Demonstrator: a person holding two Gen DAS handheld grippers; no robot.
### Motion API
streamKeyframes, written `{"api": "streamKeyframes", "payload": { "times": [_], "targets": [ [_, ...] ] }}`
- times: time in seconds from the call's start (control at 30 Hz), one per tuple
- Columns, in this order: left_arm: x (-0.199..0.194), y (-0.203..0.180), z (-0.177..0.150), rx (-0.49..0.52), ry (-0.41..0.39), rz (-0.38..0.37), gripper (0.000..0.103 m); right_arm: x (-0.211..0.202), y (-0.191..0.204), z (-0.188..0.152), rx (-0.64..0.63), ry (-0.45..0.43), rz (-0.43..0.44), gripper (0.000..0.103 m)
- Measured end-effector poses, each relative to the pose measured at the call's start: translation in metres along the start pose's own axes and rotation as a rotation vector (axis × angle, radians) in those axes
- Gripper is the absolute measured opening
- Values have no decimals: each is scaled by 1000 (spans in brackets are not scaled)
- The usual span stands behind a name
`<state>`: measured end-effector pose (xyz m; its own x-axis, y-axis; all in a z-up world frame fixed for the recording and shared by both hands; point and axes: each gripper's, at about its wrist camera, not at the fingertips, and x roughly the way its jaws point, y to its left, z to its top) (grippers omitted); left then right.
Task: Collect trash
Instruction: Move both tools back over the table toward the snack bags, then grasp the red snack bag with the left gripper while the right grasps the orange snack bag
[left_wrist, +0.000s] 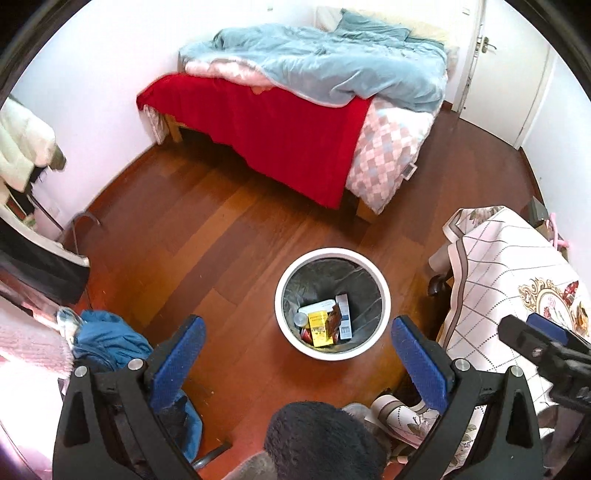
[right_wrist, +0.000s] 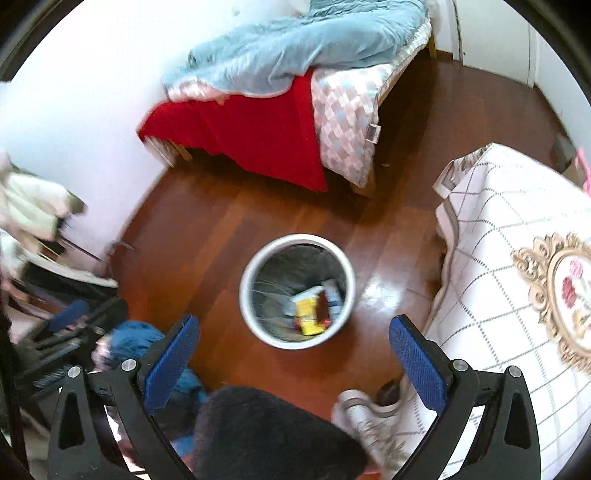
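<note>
A round white trash bin (left_wrist: 284, 273) with a dark liner stands on the wooden floor; it also shows in the right wrist view (right_wrist: 247, 273). Inside lie a yellow box (left_wrist: 318, 328), a white and blue carton (left_wrist: 344, 314) and other wrappers. My left gripper (left_wrist: 297, 354) is open and empty, held high above the bin's near side. My right gripper (right_wrist: 293, 350) is open and empty, also high above the bin. The right gripper shows at the right edge of the left wrist view (left_wrist: 543, 343). The left gripper shows at the left of the right wrist view (right_wrist: 74, 325).
A bed (left_wrist: 314, 92) with red, blue and checked covers stands beyond the bin. A table with a white patterned cloth (left_wrist: 509, 266) is on the right. Blue clothes (left_wrist: 107, 339) lie at the left. A dark-haired head (left_wrist: 321, 439) is below both grippers.
</note>
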<state>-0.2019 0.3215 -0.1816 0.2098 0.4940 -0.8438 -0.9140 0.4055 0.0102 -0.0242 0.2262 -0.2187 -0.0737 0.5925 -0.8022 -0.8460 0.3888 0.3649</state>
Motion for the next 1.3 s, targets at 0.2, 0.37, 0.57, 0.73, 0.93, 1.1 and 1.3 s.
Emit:
{"api": "streamKeyframes", "payload": {
  "times": [0.2,0.37,0.57,0.73,0.93,1.1,1.3],
  "targets": [
    [-18,-59,-4,73,-47,-1,103,-52,-57,-12,133,-69,41,103],
    [-3,-151,-11,186,-15,-54,103,-97,-157,-26,301,-111,-61,103],
    [30,-295,-25,330,53,-134,103,-145,-309,-39,505,-111,-301,103],
    [50,-422,-30,438,111,-222,103,-179,-461,-43,693,-112,-445,103],
    [65,-539,-22,532,149,-329,102,-184,-577,-33,820,-95,-507,88],
    [82,-612,-14,567,164,-407,94,-170,-620,-24,853,-89,-498,87],
    [110,-653,-8,574,213,-429,45,-157,-632,-23,861,-70,-487,67]
  ]
}}
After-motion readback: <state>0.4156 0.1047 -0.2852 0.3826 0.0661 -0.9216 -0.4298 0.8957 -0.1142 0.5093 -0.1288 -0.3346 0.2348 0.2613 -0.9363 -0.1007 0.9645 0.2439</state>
